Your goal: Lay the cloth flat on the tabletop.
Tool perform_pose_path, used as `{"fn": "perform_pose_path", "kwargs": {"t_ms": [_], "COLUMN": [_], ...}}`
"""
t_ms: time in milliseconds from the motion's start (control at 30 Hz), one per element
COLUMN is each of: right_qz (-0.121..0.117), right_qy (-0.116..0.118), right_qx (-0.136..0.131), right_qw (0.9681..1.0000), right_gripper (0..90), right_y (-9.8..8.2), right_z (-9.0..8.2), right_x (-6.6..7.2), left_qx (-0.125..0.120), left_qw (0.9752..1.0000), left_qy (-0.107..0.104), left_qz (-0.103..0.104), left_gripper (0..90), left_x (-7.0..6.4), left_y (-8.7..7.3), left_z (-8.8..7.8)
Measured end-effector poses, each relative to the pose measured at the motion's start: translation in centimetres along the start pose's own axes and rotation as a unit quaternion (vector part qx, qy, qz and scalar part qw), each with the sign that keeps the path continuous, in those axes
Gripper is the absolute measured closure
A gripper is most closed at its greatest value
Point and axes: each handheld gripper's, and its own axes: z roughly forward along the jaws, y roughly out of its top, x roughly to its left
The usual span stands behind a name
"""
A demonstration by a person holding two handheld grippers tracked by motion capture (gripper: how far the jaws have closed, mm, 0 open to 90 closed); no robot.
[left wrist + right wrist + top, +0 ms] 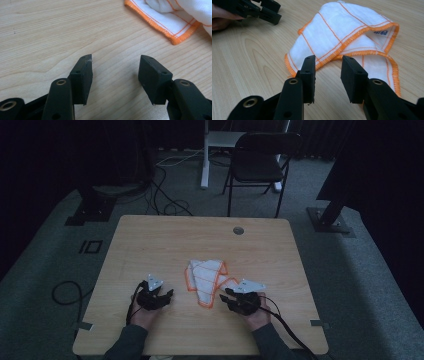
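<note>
On the left, the person's left hand (pixel 145 316) comes up over the near edge of the table (pixel 150 240), sleeve just past that edge, wrist low, knuckles wrapped round the left gripper (pixel 170 294). It points toward the middle of the table and slightly right, its grey plate facing up. In the left gripper view its jaws stand well apart over bare wood with nothing between them: released, holding nothing. The orange-hemmed corner of the cloth (pixel 175 23) lies ahead of it and off to the right, apart from the jaw tips.

Centre of the table, nearer the near edge than the far one: the white cloth (pixel 206 276) with orange grid lines, loosely folded over itself, flat on the wood.

On the right, the right hand (pixel 256 314) also reaches in over the near edge, forearm angled inward, the right gripper (pixel 223 297) aimed left toward the cloth's near corner. In the right gripper view the right gripper (pixel 327 75) shows its jaws parted, empty, low over the table, the cloth's hem (pixel 342 45) just beyond the tips. Farther off in that view sits the left gripper (pixel 268 11).
</note>
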Motion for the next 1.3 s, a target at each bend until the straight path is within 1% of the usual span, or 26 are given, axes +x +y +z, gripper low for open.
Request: {"fn": "perform_pose_path", "kwargs": {"t_ms": [33,233,367,467,633,767,933,1133,1300], "right_qz": [-0.003,-0.006,-0.010,-0.012,-0.014,-0.018,-0.028,-0.033,-0.036], "right_qy": [0.001,0.007,0.008,0.010,0.014,0.018,0.024,0.028,0.033], "right_qx": [0.000,0.004,0.002,0.002,0.002,0.002,0.004,0.008,0.015], "right_qw": [1.0000,1.0000,0.9999,0.9999,0.9998,0.9997,0.9993,0.9990,0.9987], "right_gripper": [64.9,65.6,66.6,67.1,66.9,66.5,66.4,66.3,65.8], "right_y": [0.0,0.1,0.2,0.2,0.3,0.4,0.6,0.7,0.7], "right_z": [0.1,0.5,0.6,0.7,0.9,1.2,1.6,2.1,2.7], "right_x": [0.1,0.6,0.9,1.1,1.3,1.7,2.2,2.6,2.9], "left_qx": [0.001,0.002,0.003,-0.005,-0.013,-0.014,-0.010,-0.011,-0.006], "left_qw": [1.0000,0.9998,0.9994,0.9992,0.9985,0.9978,0.9962,0.9954,0.9947], "left_qy": [-0.001,-0.015,-0.031,-0.036,-0.043,-0.047,-0.060,-0.070,-0.078], "left_qz": [0.002,0.011,0.010,0.014,0.032,0.045,0.061,0.065,0.068], "left_gripper": [46.7,50.7,51.7,51.8,52.3,53.7,60.4,61.1,61.0], "left_x": [-0.1,-1.0,-1.4,-1.7,-2.2,-2.7,-3.4,-4.0,-4.5], "left_y": [0.0,0.2,0.4,0.7,1.6,2.2,2.6,2.9,3.2], "left_z": [0.0,0.1,0.1,-0.1,-0.2,0.3,0.8,1.6,2.4]}}
